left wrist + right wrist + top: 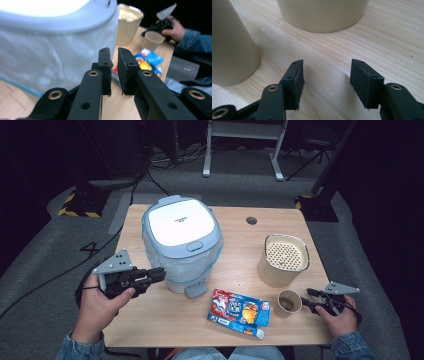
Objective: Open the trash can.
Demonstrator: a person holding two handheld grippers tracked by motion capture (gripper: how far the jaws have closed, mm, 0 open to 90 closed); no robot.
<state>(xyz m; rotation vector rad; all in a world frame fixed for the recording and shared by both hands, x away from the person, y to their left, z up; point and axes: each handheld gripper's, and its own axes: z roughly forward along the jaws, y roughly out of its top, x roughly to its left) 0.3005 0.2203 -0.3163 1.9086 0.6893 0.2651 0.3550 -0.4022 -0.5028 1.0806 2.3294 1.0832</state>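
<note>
Left gripper [113, 53]: I'm holding my jaws nearly closed on nothing, just beside the bin [182, 242].
Right gripper [325, 75]: I'm keeping mine half open, empty, beside the small cup [289, 303], well right of the bin.

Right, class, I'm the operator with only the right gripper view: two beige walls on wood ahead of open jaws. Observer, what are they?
Observer: The left one is a small paper cup; the far one is a larger tub with a perforated top.
Operator: Anything in the cup?
Observer: Something brownish at the bottom; I cannot tell what.
Operator: Where is the left gripper?
Observer: Beside a lidded bin, with only a narrow gap between its jaws and nothing in it.
</note>
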